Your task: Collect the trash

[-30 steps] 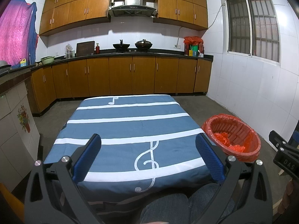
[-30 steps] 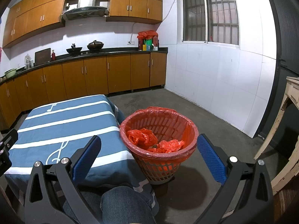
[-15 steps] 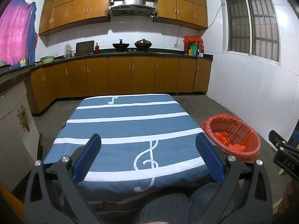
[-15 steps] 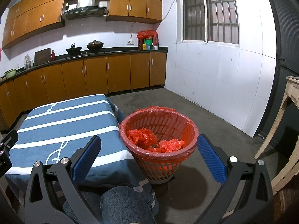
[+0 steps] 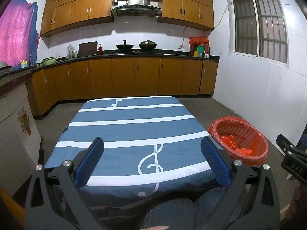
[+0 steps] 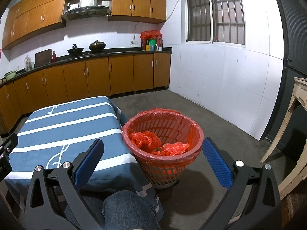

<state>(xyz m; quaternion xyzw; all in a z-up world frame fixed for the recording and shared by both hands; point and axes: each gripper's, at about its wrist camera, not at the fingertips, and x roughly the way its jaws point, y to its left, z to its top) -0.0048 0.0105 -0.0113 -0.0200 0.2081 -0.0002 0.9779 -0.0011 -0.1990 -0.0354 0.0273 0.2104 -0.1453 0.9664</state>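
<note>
Two grippers, left gripper (image 5: pixel 152 160) and right gripper (image 6: pixel 153 158), jaws wide, empty, unchanged from a second ago. Crumpled red bags (image 6: pixel 145 139) inside basket (image 6: pixel 199 134) beside bench (image 5: pixel 124 126); bench bare. Collection looks finished.

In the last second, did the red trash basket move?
No. In the right wrist view the red trash basket sits by the same corner of the striped tablecloth as before; only the camera drifted slightly.
</note>
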